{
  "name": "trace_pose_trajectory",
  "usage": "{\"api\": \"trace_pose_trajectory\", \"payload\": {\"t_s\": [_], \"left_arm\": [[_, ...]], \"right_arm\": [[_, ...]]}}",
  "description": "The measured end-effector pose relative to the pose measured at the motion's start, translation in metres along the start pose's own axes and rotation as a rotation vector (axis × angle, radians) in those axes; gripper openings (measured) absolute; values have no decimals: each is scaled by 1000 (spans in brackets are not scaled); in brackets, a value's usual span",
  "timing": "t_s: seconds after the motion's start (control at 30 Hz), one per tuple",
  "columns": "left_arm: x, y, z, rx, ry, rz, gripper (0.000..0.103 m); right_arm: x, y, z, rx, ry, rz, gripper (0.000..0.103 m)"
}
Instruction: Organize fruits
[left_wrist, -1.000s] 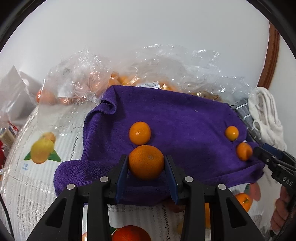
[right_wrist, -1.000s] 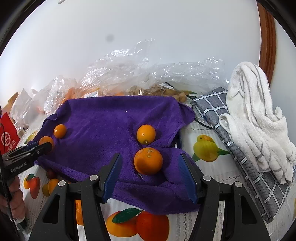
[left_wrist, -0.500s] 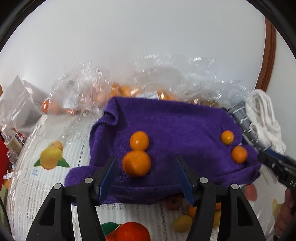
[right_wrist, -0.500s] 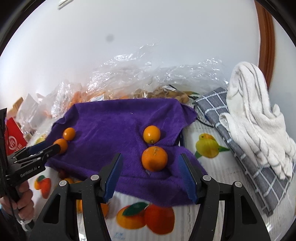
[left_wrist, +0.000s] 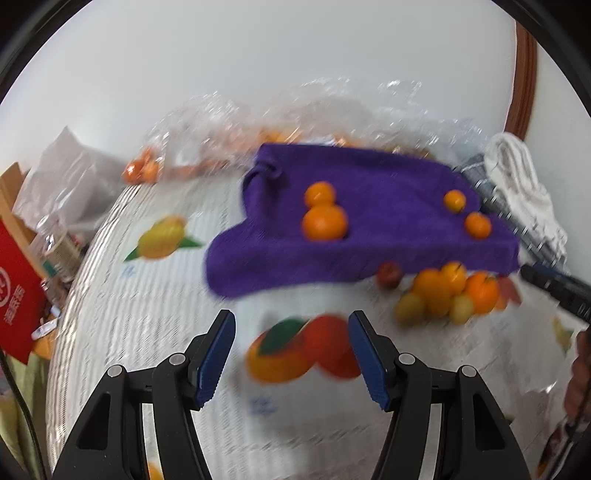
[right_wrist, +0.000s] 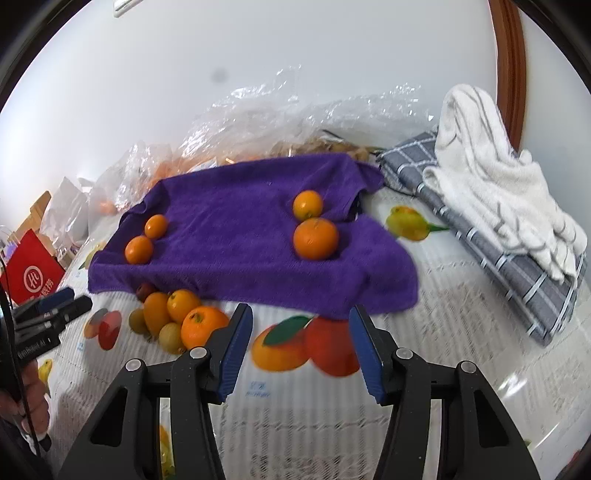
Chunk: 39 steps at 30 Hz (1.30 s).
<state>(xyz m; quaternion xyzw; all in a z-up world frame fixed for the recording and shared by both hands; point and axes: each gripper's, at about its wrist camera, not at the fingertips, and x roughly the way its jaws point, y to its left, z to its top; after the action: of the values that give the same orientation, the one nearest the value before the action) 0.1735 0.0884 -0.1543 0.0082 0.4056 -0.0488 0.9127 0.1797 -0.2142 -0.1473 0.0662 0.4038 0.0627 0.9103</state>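
Both grippers, left gripper (left_wrist: 291, 354) and right gripper (right_wrist: 301, 349), hang wide open and empty over the tablecloth (right_wrist: 461, 314). Four oranges sit on the purple towel (right_wrist: 240, 240); loose fruit (right_wrist: 177, 317) clusters near its left edge. Approaching that pile low and centring one piece between the fingers seems wise.

Bright, even light; the left wrist view is motion-blurred (right wrist sharper), fisheye edges bowed and dark.

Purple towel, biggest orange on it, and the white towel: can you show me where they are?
purple towel (right_wrist: 236, 221), right wrist view, bare middle of the cloth.
biggest orange (right_wrist: 316, 238), right wrist view, centre of its peel.
white towel (right_wrist: 491, 173), right wrist view, middle folds.
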Motion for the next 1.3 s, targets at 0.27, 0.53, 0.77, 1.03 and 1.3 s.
{"api": "trace_pose_trajectory", "payload": {"t_s": [0.27, 0.53, 0.77, 1.03, 1.3], "left_arm": [[-2, 13, -20, 45, 27, 50, 61], [8, 13, -31, 67, 62, 69, 63], [11, 22, -31, 14, 92, 35, 66], [11, 23, -32, 5, 94, 44, 71], [11, 23, -35, -1, 85, 54, 80]], "right_arm": [[-1, 31, -8, -54, 3, 17, 55], [10, 40, -16, -44, 60, -3, 55], [19, 48, -16, -52, 79, -32, 57], [25, 53, -14, -55, 85, -7, 60], [36, 72, -18, -99, 104, 16, 39]]}}
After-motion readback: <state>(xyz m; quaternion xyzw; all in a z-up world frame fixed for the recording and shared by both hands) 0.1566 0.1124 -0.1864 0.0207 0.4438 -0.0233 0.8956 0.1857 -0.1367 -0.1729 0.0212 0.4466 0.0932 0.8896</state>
